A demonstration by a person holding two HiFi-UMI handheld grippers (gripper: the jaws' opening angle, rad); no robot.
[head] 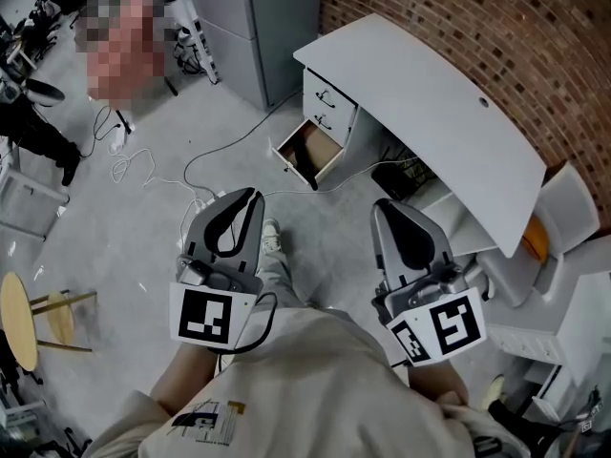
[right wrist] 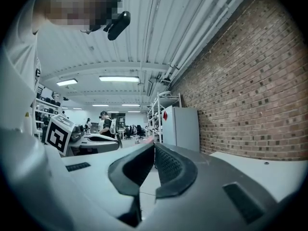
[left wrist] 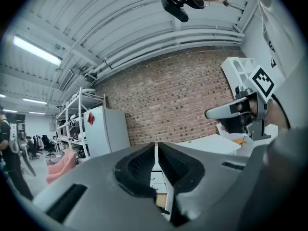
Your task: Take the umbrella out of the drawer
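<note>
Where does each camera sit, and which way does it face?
Head view: on the person's head, looking steeply down at the left claw, right claw and open drawer; torso shows.
Left gripper view: on the left claw, facing the brick wall and desk; right claw shows.
Right gripper view: on the right claw, facing along the brick wall; left claw shows.
Shared: both gripper views see the white cabinet.

drawer (head: 307, 153): lowest one in the white cabinet (head: 331, 92) under the desk (head: 430, 103), pulled wide open, brown inside
umbrella: honestly can't make it out in there
</note>
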